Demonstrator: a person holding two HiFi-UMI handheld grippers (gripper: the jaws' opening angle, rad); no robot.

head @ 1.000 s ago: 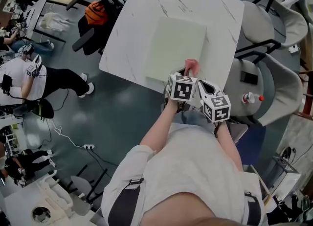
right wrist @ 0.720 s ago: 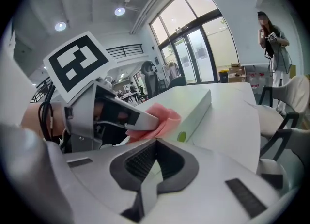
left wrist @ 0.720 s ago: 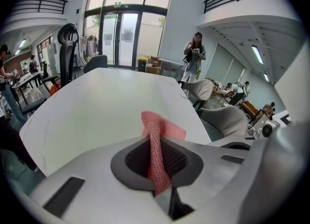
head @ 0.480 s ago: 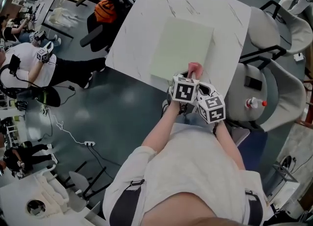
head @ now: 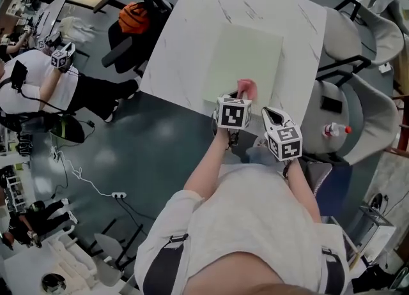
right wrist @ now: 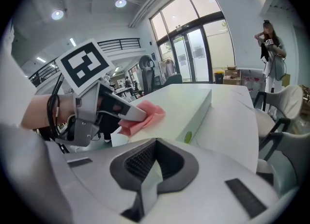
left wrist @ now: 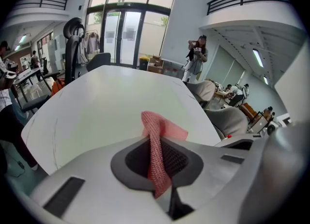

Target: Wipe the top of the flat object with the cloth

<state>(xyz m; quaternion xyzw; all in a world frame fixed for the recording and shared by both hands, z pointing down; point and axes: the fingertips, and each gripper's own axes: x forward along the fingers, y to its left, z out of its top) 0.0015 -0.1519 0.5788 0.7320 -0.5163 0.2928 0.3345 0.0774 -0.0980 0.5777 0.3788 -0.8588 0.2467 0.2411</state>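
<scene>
Clamping the cloth (left wrist: 162,128), left tongs (left wrist: 156,150) sit at the board's (head: 246,57) near edge, ready to wipe; right tongs (right wrist: 154,169) closed, empty.

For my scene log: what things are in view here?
table: one, white, under the box
flat box: one, pale green, on the table
cloth: one, pink, at the box's near edge
chairs: two, grey, right of the table
bottle: one, clear with red cap, on the nearer chair
basketball: one, orange, on a black chair, upper left
people: two or more, far left
left gripper: one, white, shut on the cloth
right gripper: one, white, shut and empty
</scene>
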